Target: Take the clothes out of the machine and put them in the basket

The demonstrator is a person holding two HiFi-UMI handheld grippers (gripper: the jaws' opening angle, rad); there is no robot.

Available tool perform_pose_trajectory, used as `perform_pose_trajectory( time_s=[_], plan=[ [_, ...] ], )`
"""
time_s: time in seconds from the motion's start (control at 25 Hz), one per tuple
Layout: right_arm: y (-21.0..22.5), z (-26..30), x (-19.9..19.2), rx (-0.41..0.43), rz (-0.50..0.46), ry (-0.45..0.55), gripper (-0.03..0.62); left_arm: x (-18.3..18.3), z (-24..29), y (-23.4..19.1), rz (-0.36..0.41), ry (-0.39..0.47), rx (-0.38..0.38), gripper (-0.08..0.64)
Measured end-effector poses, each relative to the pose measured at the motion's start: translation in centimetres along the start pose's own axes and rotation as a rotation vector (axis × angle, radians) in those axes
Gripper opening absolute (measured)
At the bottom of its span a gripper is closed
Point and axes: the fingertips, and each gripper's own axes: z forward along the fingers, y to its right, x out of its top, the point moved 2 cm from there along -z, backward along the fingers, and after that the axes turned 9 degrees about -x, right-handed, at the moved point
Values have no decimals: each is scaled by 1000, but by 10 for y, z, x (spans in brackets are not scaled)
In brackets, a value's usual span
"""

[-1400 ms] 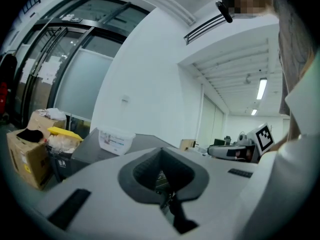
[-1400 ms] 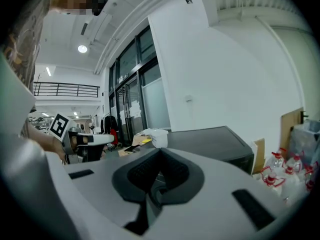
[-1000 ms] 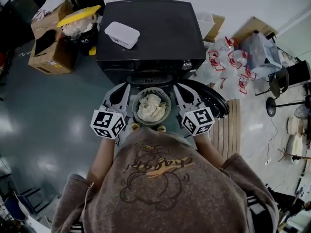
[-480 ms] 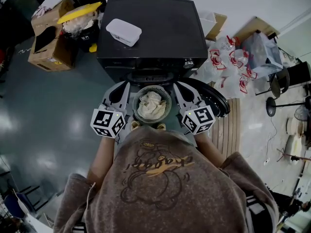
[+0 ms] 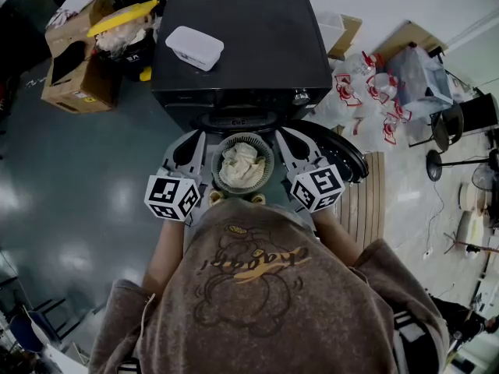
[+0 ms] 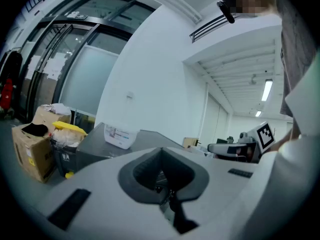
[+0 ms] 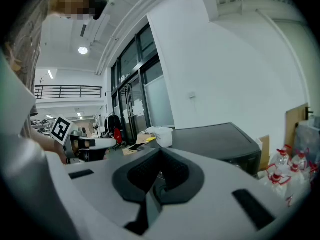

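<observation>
Stands facing the dark machine (image 5: 242, 45), its round door (image 5: 343, 158) swung open to the right. Holds the left hand-held gripper (image 5: 198, 137) with jaws pressed together, nothing between them; holds the right hand-held gripper (image 5: 282, 134) the same way, closed and empty. Flanks the round basket (image 5: 266, 179) with both, just in front of the machine's opening. Has cream clothes (image 5: 240, 164) heaped inside that basket, touched by neither hand-held gripper. On the machine's top, a white lidded box (image 5: 195, 47).

basket (image 5: 243, 137): before machine (image 5: 242, 45) | clothes (image 5: 240, 164): in basket | tub (image 5: 195, 47): atop machine | bottles (image 5: 374, 92), probably: right of machine
</observation>
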Motion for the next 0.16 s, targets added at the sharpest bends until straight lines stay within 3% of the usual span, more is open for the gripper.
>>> perform_pose_trajectory(
  time_s=[0.16],
  plan=[
    [1, 3, -1, 10, -12, -10, -8, 0, 2, 0, -4, 1, 2, 6]
  ],
)
